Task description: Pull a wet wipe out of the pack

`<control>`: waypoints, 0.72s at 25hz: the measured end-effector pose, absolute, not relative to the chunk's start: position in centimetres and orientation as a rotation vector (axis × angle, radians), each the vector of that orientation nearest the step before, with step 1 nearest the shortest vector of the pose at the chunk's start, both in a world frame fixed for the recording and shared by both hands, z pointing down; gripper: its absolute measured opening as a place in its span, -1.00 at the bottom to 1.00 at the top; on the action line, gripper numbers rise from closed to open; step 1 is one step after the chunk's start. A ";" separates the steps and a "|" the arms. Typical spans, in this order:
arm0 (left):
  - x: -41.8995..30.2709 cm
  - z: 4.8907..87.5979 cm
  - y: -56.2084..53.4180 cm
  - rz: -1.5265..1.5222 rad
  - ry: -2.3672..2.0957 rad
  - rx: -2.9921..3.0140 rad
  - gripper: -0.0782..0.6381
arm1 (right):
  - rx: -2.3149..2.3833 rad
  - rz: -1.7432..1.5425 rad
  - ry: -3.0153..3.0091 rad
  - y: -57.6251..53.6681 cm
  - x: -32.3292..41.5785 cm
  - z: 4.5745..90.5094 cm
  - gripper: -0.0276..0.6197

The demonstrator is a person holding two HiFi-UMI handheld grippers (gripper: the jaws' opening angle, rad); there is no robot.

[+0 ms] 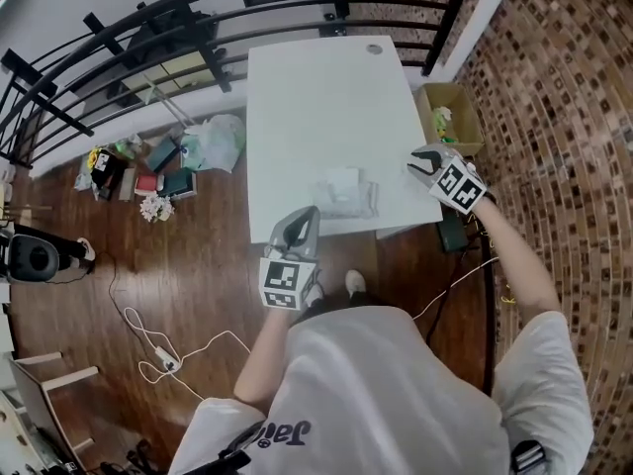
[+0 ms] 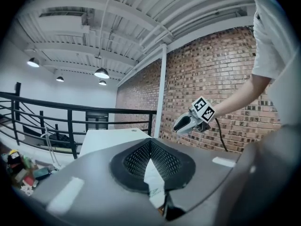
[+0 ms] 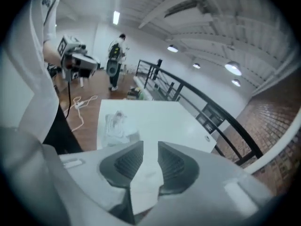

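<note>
Pack (image 1: 346, 196) lies flat on the white table (image 1: 316, 87), close to the near edge and between my two tongs. Neither touches it.

Left tongs (image 2: 150, 142): jaws closed tip to tip, nothing in them, at the table's near edge. Right tongs (image 3: 150, 149): jaws parted, gap empty, by the table's right edge.

Handling, my guess: the pack is soft film and light, so it will likely slide or lift if tugged. A wipe would be limp, damp and easy to tear. I would pin one end of the pack and pinch the wipe low, at the top opening. Something white seems to poke up there, but it is too small to be sure.

Count: one pack, one table, two tongs.
</note>
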State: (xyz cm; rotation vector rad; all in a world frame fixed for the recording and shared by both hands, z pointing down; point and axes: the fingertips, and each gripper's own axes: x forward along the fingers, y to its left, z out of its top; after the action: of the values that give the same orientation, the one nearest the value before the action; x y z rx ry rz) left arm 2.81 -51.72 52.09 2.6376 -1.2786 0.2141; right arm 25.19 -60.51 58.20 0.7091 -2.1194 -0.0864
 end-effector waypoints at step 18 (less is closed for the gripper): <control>-2.2 45.2 -46.0 -0.026 -1.369 2.728 -0.74 | 1.676 0.229 -2.588 -44.3 12.6 43.9 -0.94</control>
State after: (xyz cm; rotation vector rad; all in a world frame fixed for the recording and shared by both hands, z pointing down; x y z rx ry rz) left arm -2.16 -46.04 45.17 2.7280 -1.3689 -0.0262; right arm 12.57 -44.34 43.93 1.6759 -2.5876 0.2287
